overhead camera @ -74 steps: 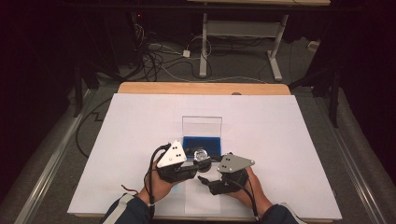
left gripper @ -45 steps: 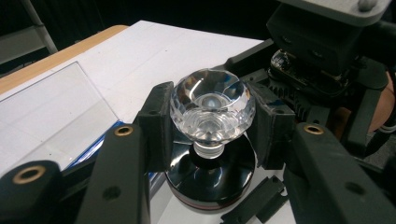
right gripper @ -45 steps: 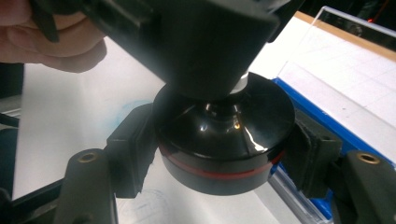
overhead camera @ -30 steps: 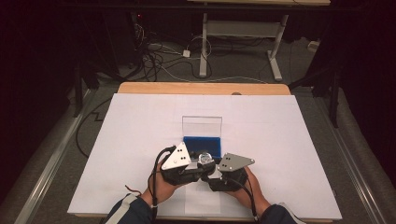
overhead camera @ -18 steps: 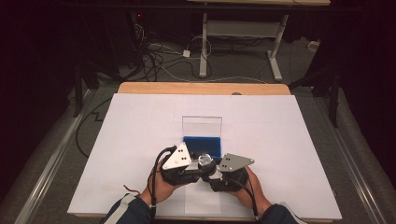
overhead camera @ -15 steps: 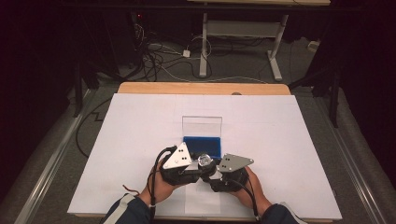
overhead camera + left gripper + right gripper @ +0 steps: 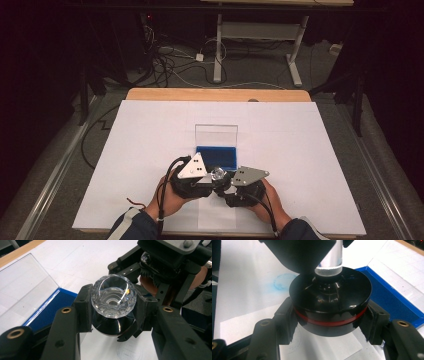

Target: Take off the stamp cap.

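A stamp with a faceted clear knob (image 7: 113, 296) and a round black base (image 7: 330, 300) ringed by a red band (image 7: 329, 321) is held above the white paper near the table's front. My left gripper (image 7: 113, 308) is shut on the stamp just below the knob, which shows as a glint (image 7: 218, 174) in the high view. My right gripper (image 7: 329, 323) is shut on the black base, its pads (image 7: 287, 320) pressing the rim. In the high view the left gripper (image 7: 210, 181) and the right gripper (image 7: 225, 186) meet tip to tip.
A small blue case (image 7: 216, 157) with its clear lid (image 7: 216, 135) standing upright lies just beyond the grippers. A faint blue ink ring (image 7: 282, 281) marks the paper. The white sheet (image 7: 310, 165) covers a wooden table (image 7: 215, 94); cables and a desk frame lie on the floor behind.
Since the earliest frame the right gripper has drawn in against the left one and its jaws have come onto the black base. Both hands have held still over the last second.
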{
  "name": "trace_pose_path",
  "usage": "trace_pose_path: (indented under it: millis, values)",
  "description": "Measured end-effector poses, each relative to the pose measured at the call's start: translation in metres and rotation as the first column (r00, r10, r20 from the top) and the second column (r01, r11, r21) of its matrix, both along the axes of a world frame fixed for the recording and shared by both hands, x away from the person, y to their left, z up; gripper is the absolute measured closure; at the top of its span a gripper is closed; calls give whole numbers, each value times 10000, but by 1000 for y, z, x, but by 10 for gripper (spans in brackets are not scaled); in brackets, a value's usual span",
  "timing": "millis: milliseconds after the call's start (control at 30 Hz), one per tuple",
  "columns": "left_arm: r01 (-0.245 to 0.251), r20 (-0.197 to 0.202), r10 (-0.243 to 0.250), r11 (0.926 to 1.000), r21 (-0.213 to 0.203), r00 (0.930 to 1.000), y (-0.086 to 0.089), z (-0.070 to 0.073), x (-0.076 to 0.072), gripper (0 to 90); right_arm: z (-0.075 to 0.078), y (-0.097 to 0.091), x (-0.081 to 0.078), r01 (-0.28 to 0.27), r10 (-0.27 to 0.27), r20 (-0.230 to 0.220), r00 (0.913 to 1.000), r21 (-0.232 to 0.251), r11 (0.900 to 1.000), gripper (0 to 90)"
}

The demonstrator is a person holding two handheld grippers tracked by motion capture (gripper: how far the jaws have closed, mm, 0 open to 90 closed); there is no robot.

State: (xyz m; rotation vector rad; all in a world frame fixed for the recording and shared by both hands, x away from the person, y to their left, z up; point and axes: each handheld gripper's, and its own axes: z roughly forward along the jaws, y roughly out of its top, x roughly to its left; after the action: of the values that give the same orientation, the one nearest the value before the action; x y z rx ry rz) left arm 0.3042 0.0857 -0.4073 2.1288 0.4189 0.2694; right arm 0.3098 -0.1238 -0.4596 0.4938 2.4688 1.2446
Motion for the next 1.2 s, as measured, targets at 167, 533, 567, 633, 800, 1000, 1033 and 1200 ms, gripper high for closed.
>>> trace_pose_path:
  millis: [167, 533, 567, 633, 800, 1000, 1033, 1200]
  values:
    - [4, 99, -3, 10000, -31, 10000, 1, 1, -1, 542, 0, 0, 0, -21, 22, 87, 10000, -97, 10000, 387]
    - [-162, 132, 167, 9990, -408, 9998, 8, 6, 0, 542, 0, -3, 0, 3, -2, -81, 10000, 80, 10000, 388]
    - [-246, 192, 255, 9988, -422, 9995, 9, 6, 0, 542, 1, -4, 1, 34, -32, -64, 10000, 178, 9998, 388]
    - [-289, 191, 297, 9988, -407, 9994, 10, 6, 1, 542, 4, -4, 0, 85, -85, 15, 10000, 62, 9999, 388]
    - [-236, 173, 239, 9995, -214, 9996, 10, 4, 2, 542, 4, -6, 0, 41, -40, 32, 10000, -220, 9998, 387]
    - [-359, 146, 361, 9992, -162, 9992, 13, 3, 4, 542, 9, -17, 0, 253, -249, 137, 9996, -268, 9993, 387]
    - [-379, 157, 381, 9992, -147, 9991, 14, 3, 4, 542, 10, -19, 0, 283, -279, 140, 9995, -258, 9993, 387]
    - [-478, 99, 480, 9986, -228, 9988, 18, 3, 6, 542, 16, -29, -6, 291, -277, 371, 9989, -376, 9989, 387]
